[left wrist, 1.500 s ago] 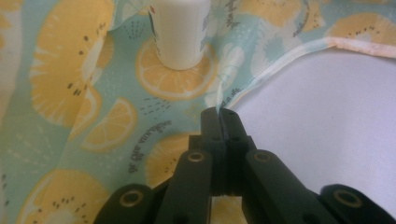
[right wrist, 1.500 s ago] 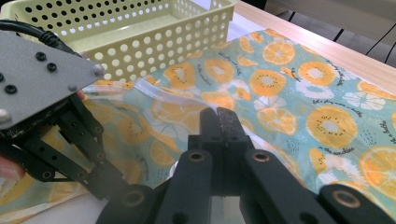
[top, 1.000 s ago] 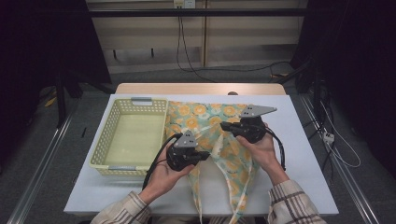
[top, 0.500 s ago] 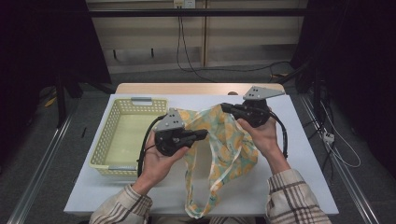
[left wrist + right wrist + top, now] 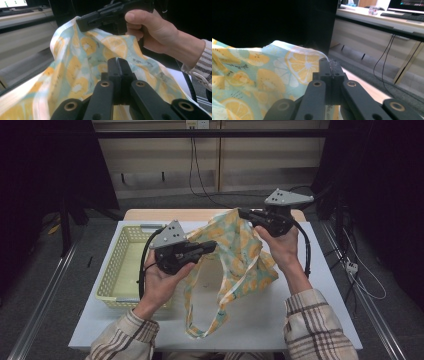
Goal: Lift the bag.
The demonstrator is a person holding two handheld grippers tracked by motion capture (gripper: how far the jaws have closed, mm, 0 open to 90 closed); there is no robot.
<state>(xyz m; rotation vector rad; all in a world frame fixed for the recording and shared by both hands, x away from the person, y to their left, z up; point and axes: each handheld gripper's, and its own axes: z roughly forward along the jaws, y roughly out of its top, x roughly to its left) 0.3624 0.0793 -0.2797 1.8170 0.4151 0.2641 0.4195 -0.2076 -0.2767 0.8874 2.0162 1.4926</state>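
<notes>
Hanging between two raised grippers in the middle of the high view is a lemon-print cloth bag [image 5: 235, 252]. The left gripper [image 5: 212, 245], at centre left, is clenched on one edge of the bag's cloth, and the right gripper [image 5: 241, 212], higher and toward the upper right, pinches the cloth at its top corner. A long handle loop droops toward the bottom centre, down to the white table [image 5: 320, 315]. A pale yellow basket [image 5: 116, 270] sits on the table at the left.

From the left gripper view, the black jaws rise from the bottom centre, pressed together with the bag's cloth [image 5: 82, 65] bunched at their tips. At the top of the frame the right gripper [image 5: 82, 22] bites the bag's upper hem, with a hand [image 5: 150, 32] wrapped round it at upper right.

From the right gripper view, the jaws stand closed at centre, nipping the white-edged hem of the bag [image 5: 262, 75], which spreads over the lower left.
</notes>
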